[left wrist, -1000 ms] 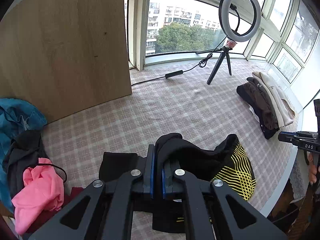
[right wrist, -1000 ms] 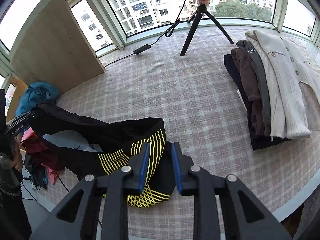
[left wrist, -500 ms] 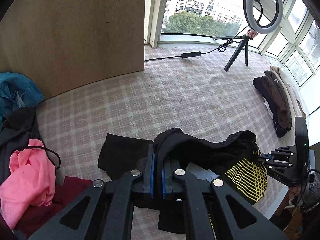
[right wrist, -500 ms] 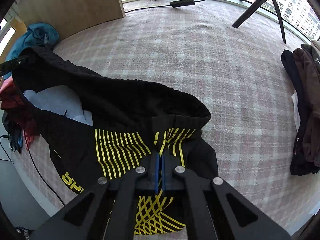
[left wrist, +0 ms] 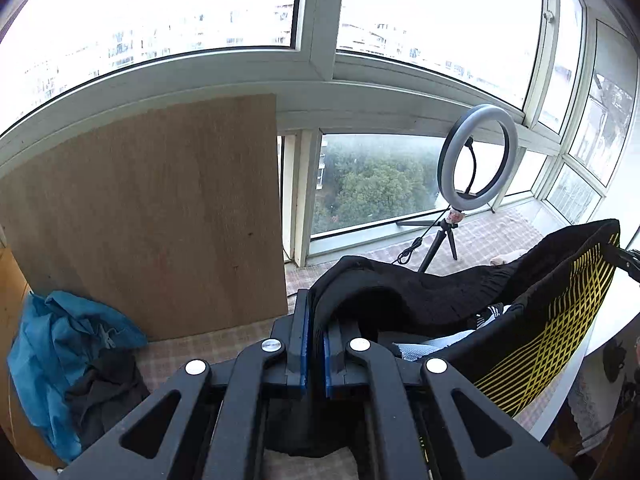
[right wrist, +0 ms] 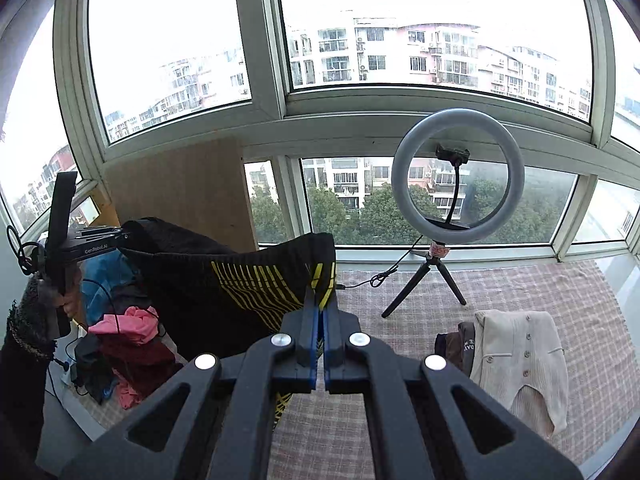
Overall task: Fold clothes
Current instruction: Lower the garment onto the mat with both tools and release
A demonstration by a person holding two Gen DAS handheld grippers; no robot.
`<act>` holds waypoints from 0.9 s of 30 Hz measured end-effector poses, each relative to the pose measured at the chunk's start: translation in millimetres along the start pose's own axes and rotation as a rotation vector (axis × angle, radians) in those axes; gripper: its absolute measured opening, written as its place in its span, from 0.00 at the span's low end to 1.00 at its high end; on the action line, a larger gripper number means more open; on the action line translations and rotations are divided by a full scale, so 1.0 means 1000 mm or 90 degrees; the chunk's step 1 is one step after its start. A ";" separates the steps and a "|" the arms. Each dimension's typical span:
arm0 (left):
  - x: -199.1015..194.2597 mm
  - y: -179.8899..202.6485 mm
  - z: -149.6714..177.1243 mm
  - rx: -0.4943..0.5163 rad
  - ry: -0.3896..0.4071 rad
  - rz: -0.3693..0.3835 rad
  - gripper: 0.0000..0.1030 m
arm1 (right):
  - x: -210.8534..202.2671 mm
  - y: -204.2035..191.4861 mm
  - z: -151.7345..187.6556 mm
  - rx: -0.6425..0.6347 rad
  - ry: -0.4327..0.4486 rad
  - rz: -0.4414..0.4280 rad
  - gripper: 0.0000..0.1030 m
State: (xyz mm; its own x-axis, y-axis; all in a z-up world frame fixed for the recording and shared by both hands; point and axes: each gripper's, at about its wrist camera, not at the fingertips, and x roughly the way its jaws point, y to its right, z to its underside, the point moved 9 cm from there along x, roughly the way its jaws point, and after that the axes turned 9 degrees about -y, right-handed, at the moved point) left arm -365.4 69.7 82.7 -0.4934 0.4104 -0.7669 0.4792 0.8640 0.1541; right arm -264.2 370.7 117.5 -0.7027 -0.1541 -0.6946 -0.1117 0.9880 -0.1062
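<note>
A: So, which step? 
B: Both the left gripper (left wrist: 315, 340) and right gripper (right wrist: 320, 336) clench the black-and-yellow garment (right wrist: 240, 288), stretched aloft ahead of the ring light (right wrist: 458, 172). I'd judge spreading; laying flat follows.
A: Views differ?
B: Right wrist alone shows the folded stack (right wrist: 516, 356) below that light.

Two grippers (left wrist: 314, 344) (right wrist: 319, 344), one black-and-yellow garment (right wrist: 240, 296), one ring light (right wrist: 458, 172).

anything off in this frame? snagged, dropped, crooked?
Nothing stands out. The black and yellow garment hangs stretched between the left gripper and right gripper, both shut on it. The folded stack lies flat on the checked cloth.
</note>
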 end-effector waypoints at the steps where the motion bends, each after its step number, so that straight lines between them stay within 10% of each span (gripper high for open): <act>1: -0.014 0.001 -0.009 0.002 0.018 0.002 0.04 | -0.013 -0.006 0.002 -0.006 0.011 -0.013 0.01; 15: -0.140 0.034 -0.022 0.063 0.095 -0.020 0.04 | -0.117 -0.043 0.045 -0.036 0.061 -0.110 0.01; 23: -0.005 0.024 -0.053 0.055 -0.021 -0.076 0.05 | 0.011 0.033 0.030 0.031 -0.028 -0.027 0.01; 27: 0.145 0.018 -0.027 0.066 -0.156 -0.103 0.09 | 0.130 0.097 0.058 0.083 -0.136 0.056 0.01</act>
State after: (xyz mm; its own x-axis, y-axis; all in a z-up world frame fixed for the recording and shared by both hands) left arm -448.3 152.4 -8.5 -0.3857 0.1774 -0.9054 0.4866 0.8729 -0.0363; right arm -325.4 446.7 -24.5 -0.5400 -0.0772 -0.8381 0.0448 0.9917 -0.1202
